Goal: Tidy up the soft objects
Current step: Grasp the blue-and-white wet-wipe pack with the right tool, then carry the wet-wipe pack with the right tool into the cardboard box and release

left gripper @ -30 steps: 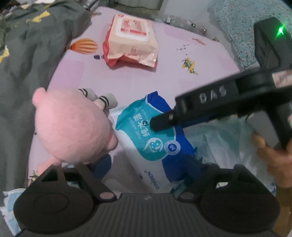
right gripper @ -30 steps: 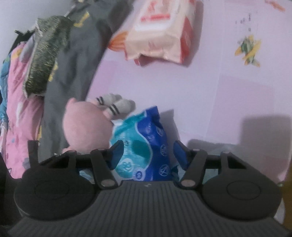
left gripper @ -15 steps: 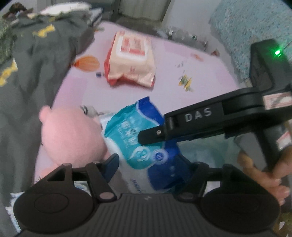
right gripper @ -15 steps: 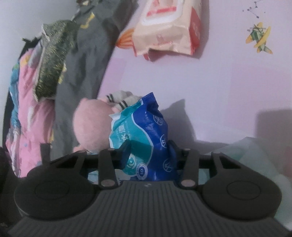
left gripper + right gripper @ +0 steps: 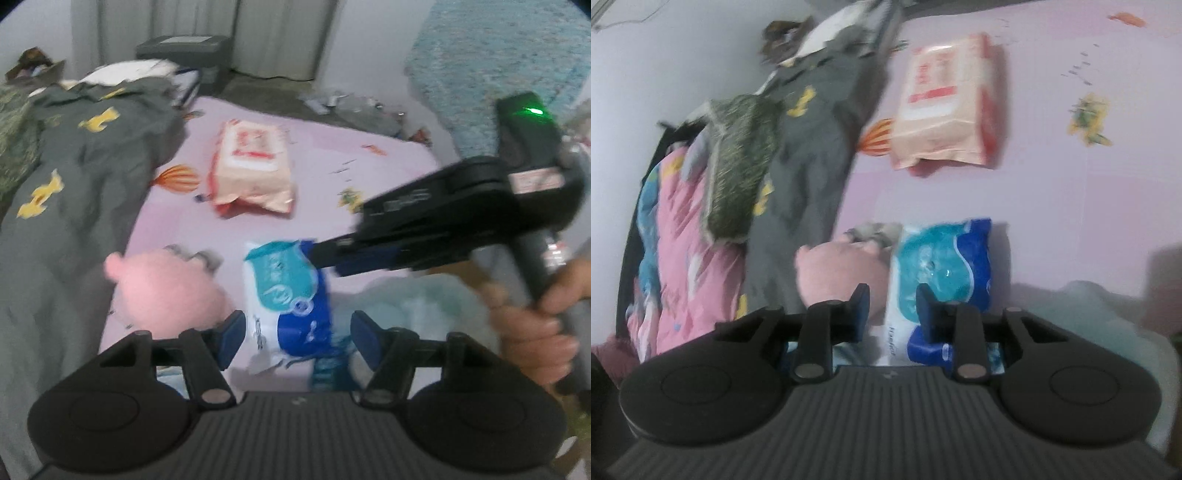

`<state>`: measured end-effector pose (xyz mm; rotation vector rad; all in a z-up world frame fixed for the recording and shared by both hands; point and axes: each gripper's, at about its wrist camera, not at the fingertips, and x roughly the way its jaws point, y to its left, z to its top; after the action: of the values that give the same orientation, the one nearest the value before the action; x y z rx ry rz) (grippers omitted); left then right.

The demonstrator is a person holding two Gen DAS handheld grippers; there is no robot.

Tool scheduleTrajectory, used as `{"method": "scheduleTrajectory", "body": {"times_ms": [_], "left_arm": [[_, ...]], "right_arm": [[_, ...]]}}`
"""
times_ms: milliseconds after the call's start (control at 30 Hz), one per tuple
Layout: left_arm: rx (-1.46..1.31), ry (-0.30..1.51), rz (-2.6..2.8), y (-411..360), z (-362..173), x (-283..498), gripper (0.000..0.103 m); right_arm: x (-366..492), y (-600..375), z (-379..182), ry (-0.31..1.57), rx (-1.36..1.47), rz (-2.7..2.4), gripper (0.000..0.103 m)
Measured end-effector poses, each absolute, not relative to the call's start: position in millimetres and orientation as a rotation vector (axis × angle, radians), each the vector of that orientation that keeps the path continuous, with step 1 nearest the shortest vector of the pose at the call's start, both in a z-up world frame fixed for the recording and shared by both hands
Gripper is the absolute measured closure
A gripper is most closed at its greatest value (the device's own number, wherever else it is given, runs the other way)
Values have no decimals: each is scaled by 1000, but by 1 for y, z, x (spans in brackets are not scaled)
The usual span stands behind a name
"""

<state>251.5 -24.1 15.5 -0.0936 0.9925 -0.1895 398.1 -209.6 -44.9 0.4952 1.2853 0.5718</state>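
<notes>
On the pink sheet point(image 5: 317, 140) we see a peach wipes pack point(image 5: 253, 168) toward the far edge and a grey quilt point(image 5: 74, 177) along the left edge. A pink plush toy point(image 5: 166, 291) lies just beside the blue tissue pack point(image 5: 291, 295). Our right gripper point(image 5: 893, 308), reaching in level from the right, pinches that pack's top. Our left gripper point(image 5: 295, 338) hangs wide open, straddling the pack.
</notes>
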Motion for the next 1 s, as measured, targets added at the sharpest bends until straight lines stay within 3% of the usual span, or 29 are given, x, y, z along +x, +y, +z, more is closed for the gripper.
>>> {"method": "scheduleTrajectory", "body": {"times_ms": [100, 233, 433, 800, 1000], "left_arm": [[-97, 1023, -197, -17, 0, 261, 32], [-70, 1086, -216, -15, -24, 281, 22], [-70, 1199, -263, -25, -58, 313, 16], [28, 1202, -245, -49, -66, 328, 18], [-26, 1204, -242, -39, -64, 330, 21]], "right_arm": [[401, -213, -56, 1308, 486, 541, 74], [405, -207, -72, 1348, 459, 512, 57], [422, -187, -97, 1428, 417, 487, 46], [427, -177, -129, 1483, 464, 505, 47], [426, -179, -126, 1467, 472, 508, 55]]}}
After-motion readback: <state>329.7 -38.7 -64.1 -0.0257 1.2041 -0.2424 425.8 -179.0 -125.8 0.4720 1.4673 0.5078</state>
